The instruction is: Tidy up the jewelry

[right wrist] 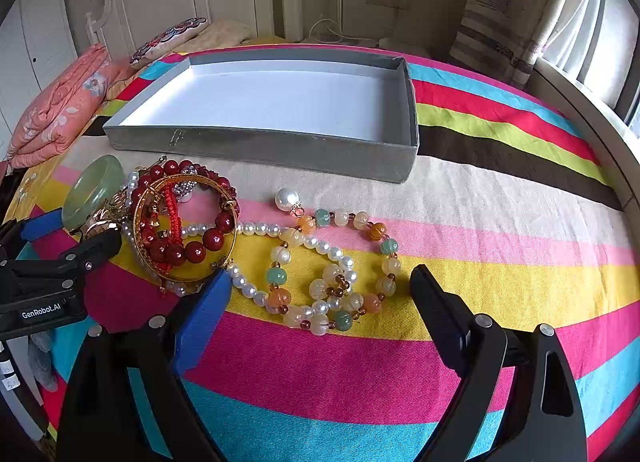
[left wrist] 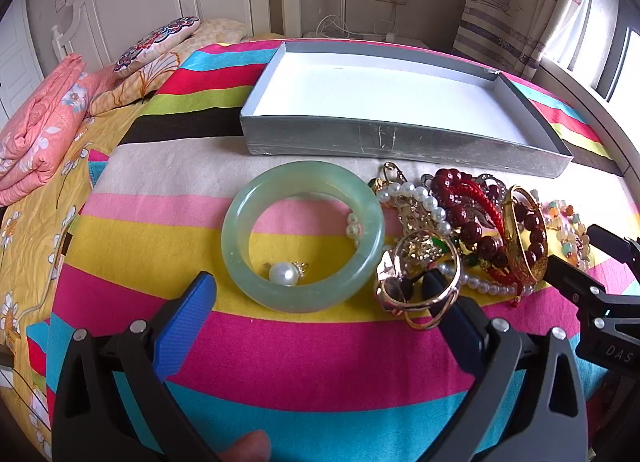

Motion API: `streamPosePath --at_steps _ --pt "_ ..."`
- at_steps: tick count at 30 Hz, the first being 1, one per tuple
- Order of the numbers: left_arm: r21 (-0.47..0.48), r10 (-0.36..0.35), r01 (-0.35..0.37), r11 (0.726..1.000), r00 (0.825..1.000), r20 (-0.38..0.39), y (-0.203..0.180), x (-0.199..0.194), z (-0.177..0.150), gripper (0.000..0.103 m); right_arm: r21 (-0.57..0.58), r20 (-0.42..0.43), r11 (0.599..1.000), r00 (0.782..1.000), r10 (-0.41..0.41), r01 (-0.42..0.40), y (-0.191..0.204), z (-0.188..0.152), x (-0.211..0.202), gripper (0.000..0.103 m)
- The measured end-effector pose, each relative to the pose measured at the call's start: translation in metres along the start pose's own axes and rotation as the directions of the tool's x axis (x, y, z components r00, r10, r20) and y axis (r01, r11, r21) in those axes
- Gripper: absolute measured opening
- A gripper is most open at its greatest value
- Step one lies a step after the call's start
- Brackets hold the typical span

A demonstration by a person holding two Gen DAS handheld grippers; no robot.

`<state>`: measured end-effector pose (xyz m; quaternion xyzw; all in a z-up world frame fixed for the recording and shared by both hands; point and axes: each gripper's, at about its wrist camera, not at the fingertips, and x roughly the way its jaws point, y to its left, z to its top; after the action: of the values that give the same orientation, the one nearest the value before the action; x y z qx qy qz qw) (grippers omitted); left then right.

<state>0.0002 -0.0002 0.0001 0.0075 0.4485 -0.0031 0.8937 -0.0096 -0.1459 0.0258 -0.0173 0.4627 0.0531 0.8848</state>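
A pale green jade bangle (left wrist: pixel 302 236) lies on the striped cloth with a pearl earring (left wrist: pixel 285 273) inside it. To its right is a pile: pearl strand (left wrist: pixel 426 197), red bead bracelet (left wrist: pixel 472 221), gold bangle (left wrist: pixel 526 236), gold rings (left wrist: pixel 416 286). My left gripper (left wrist: pixel 320 286) is open, its fingers either side of the jade bangle's near edge, the right finger under the gold rings. My right gripper (right wrist: pixel 320 282) is open around a multicoloured bead bracelet (right wrist: pixel 332 262). A second pearl earring (right wrist: pixel 287 198) lies beyond. The grey box (right wrist: pixel 260 149) stands empty.
Folded pink quilt (left wrist: pixel 36 133) and pillows (left wrist: pixel 160 41) lie at the far left of the bed. A window and curtain (right wrist: pixel 520 13) are at the right. The bed's edge curves along the right side.
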Motion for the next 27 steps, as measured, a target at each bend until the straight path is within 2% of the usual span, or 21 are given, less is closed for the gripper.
streamPosePath --at_steps 27 --pt "0.0 0.0 0.0 1.0 1.0 0.001 0.0002 0.0 -0.0003 0.101 -0.001 0.0 1.0 1.0 -0.001 0.001 -0.0006 0.0006 0.0011 0.087"
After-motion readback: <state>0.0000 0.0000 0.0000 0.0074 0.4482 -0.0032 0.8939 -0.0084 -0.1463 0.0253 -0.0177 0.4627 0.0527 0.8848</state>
